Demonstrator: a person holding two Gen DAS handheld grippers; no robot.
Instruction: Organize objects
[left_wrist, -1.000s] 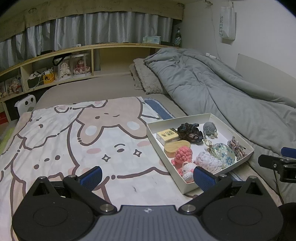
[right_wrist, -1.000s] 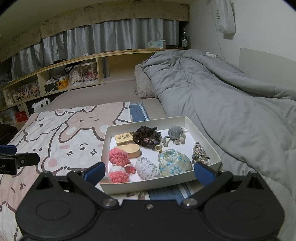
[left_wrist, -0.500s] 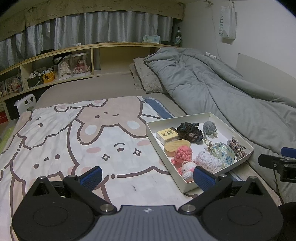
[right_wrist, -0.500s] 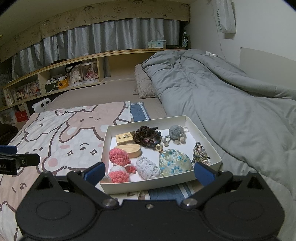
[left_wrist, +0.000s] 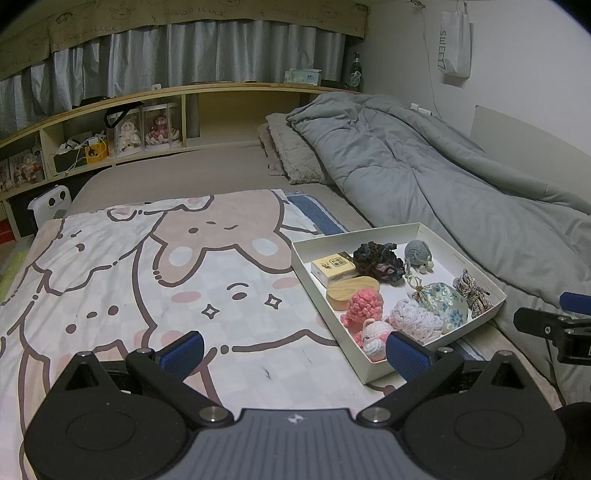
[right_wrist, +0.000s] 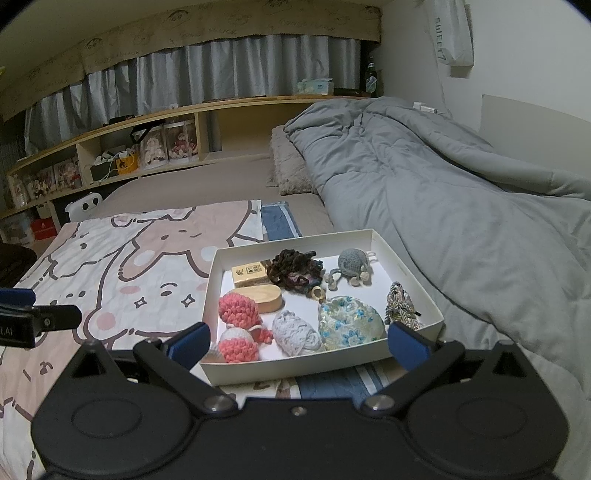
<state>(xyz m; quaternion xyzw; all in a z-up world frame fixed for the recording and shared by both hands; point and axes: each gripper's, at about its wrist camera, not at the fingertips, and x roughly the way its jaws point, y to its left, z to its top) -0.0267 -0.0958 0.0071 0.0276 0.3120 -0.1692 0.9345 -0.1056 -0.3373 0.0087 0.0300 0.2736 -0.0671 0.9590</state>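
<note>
A white cardboard tray (right_wrist: 410, 273) (left_wrist: 439, 236) lies on the bed. It holds a pink crocheted ball (right_wrist: 238, 308), a pink-and-white crocheted toy (right_wrist: 234, 343), a wooden oval box (right_wrist: 269, 297), a yellow box (right_wrist: 249, 275), a dark scrunchie (right_wrist: 295, 267), a grey crocheted octopus (right_wrist: 351, 264), a white crocheted piece (right_wrist: 295, 332), a floral pouch (right_wrist: 349, 325) and a braided cord (right_wrist: 399, 301). My right gripper (right_wrist: 297, 343) is open just before the tray's near wall. My left gripper (left_wrist: 295, 349) is open over the blanket, left of the tray.
A cartoon bunny blanket (left_wrist: 147, 266) covers the near left of the bed. A grey duvet (left_wrist: 424, 177) is heaped along the right wall, with a pillow (left_wrist: 291, 155) behind it. Wooden shelves (left_wrist: 129, 129) with dolls line the far side.
Both views are almost unchanged. The right gripper has crept slightly closer to the tray. Both grippers stay open.
</note>
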